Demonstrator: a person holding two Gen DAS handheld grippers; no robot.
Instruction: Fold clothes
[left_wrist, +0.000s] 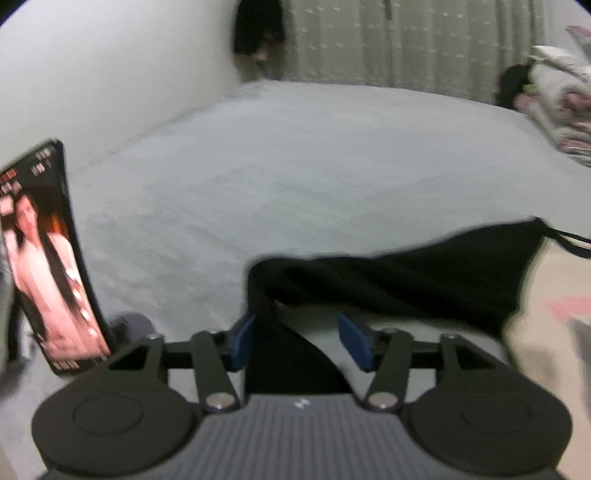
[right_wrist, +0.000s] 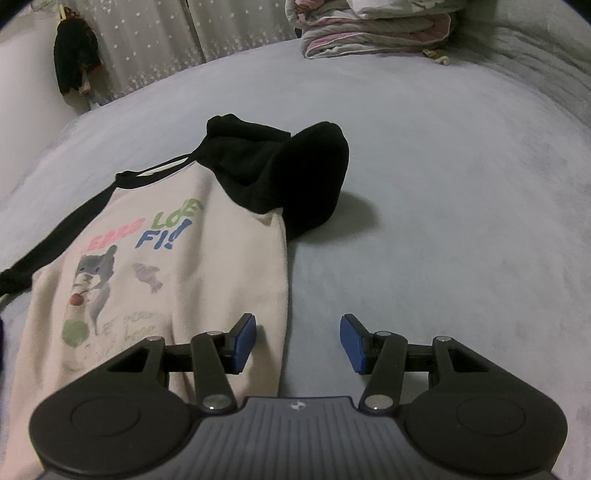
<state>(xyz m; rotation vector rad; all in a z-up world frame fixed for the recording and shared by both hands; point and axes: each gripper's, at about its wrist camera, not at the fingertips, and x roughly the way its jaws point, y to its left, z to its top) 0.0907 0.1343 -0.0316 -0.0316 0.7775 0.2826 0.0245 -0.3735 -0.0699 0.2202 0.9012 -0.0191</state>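
A cream shirt (right_wrist: 166, 277) with a cat print and black sleeves lies flat on the grey bed (right_wrist: 443, 184). Its right sleeve (right_wrist: 288, 173) is bunched up beside the shoulder. My right gripper (right_wrist: 298, 341) is open over the shirt's right side edge, with the left pad above the cream cloth and the right pad above the sheet. In the left wrist view the other black sleeve (left_wrist: 406, 280) runs across the bed, and its end lies loosely between the pads of my open left gripper (left_wrist: 298, 343). The cream body (left_wrist: 546, 350) shows at the right edge.
A phone (left_wrist: 48, 258) with a lit screen stands propped at the left of the bed. Folded bedding (right_wrist: 376, 29) is stacked at the far side. A dark garment (right_wrist: 75, 59) hangs by the starred curtain (right_wrist: 155, 40). Bare sheet stretches to the right of the shirt.
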